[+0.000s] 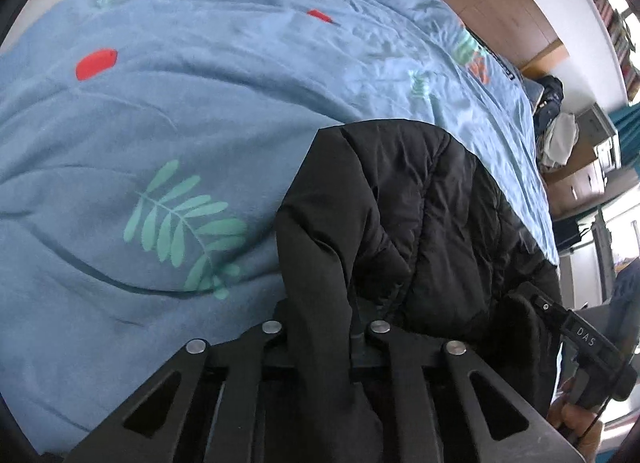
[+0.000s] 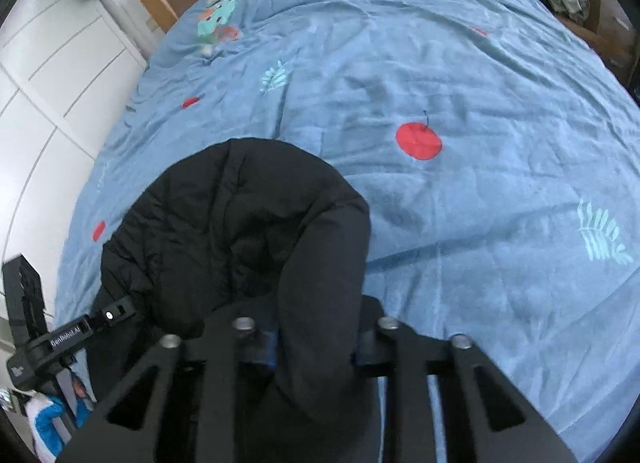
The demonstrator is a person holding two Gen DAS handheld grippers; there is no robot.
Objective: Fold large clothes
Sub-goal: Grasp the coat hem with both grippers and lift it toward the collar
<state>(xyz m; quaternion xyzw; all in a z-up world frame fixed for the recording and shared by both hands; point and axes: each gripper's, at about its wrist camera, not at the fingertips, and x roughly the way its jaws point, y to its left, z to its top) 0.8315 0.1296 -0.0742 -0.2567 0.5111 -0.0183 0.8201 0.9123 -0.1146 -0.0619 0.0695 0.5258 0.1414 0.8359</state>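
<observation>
Left wrist view: a blue bedspread (image 1: 168, 135) with leaves and cherries fills the frame. On it, centre to lower right, lies the black padded jacket (image 1: 420, 223). The left tongs (image 1: 320, 339) pinch its edge; the right tongs (image 2: 316, 343) likewise pinch a jacket fold, bottom centre.

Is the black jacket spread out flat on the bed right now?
No. The black jacket is bunched into a rounded heap on the blue bedspread, with folds of it pinched in the right gripper.
</observation>
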